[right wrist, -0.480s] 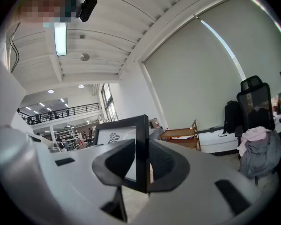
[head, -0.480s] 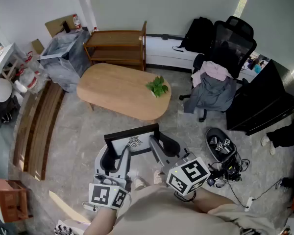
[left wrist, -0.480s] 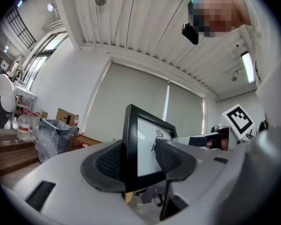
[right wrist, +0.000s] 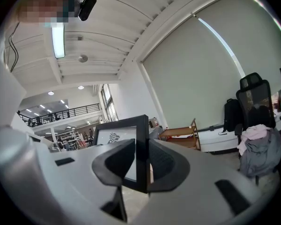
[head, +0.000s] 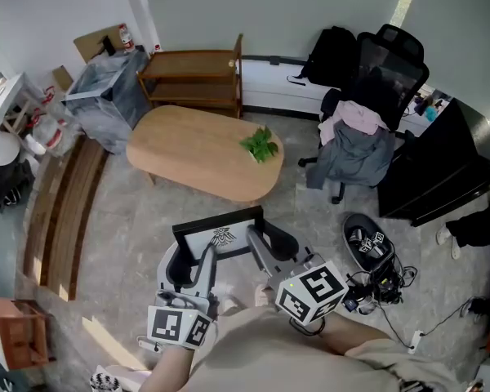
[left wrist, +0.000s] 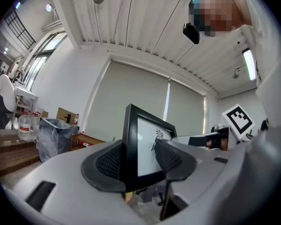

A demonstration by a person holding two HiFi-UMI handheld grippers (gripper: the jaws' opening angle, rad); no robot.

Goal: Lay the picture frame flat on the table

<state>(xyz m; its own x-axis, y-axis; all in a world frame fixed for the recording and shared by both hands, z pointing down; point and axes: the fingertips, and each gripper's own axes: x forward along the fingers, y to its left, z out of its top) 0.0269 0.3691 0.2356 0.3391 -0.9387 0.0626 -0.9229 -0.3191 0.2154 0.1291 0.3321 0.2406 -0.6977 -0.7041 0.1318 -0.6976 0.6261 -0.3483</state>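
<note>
Picture frame (head: 220,237) between both tongs (left wrist: 139,158) (right wrist: 141,162)

Frame (head: 220,237) is held off the floor directly before the person, left gripper (head: 186,268) on its left edge, right gripper (head: 269,247) on its right edge. Table (head: 188,149) lies beyond the frame, apart from it. Plant (head: 261,144) stands on the table's right end. Shelf (head: 194,80) stands behind the table, at the wall. Bin (head: 106,96) is left of the shelf. Bench (head: 61,211) lies left of the table. Chair (head: 376,96) stands right of the table.
</note>
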